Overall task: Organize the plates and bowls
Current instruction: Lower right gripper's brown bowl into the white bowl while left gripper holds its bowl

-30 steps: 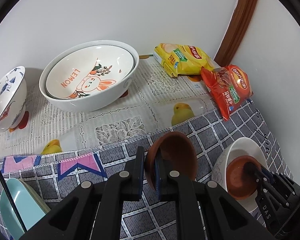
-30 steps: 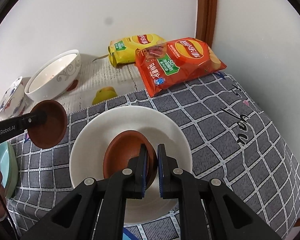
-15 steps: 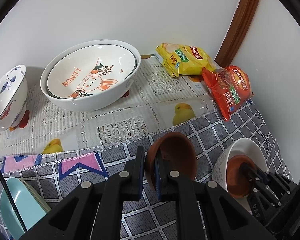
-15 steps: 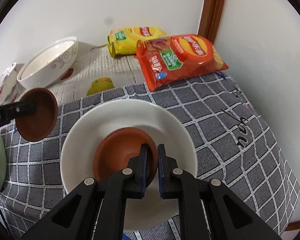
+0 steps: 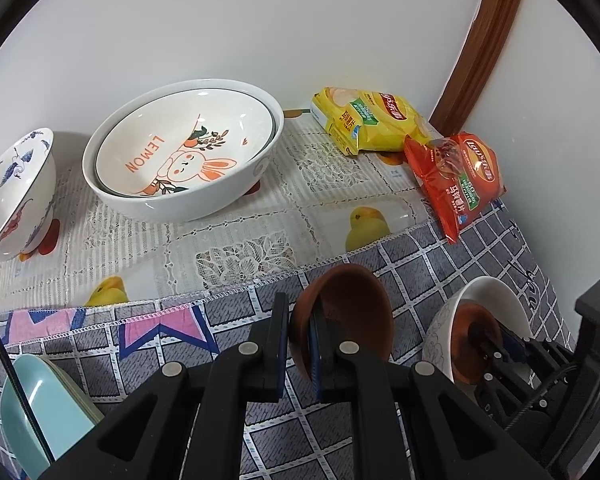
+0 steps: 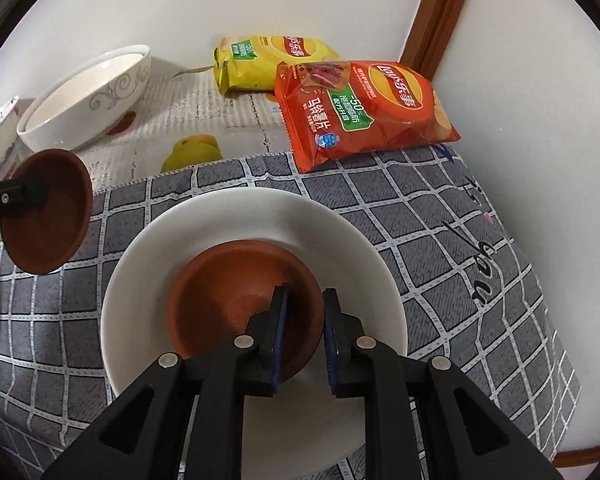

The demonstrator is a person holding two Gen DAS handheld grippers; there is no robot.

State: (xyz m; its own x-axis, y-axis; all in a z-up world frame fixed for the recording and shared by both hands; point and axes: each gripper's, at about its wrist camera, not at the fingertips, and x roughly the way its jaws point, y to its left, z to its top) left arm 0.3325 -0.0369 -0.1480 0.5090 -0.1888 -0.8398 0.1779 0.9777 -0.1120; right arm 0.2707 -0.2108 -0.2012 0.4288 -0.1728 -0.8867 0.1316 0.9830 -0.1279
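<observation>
My left gripper (image 5: 300, 316) is shut on the rim of a small brown bowl (image 5: 352, 312) and holds it tilted above the grey checked cloth; the bowl also shows in the right wrist view (image 6: 48, 224). A second brown bowl (image 6: 236, 304) sits inside a white bowl (image 6: 148, 300) on the cloth. My right gripper (image 6: 303, 312) straddles that brown bowl's near rim with its jaws slightly apart. The white bowl (image 5: 496, 296) and right gripper (image 5: 500, 344) show at the right of the left wrist view.
A large white bowl (image 5: 236, 196) holding a LEMON rabbit plate (image 5: 180, 152) stands at the back. A blue-patterned bowl (image 5: 16, 196) is far left, a teal plate (image 5: 32, 412) near left. Yellow (image 5: 364, 124) and red (image 5: 456, 184) chip bags lie by the wall corner.
My right gripper's jaws have parted from the brown bowl's rim, and that bowl now rests in the white bowl. The left gripper has barely moved with its bowl.
</observation>
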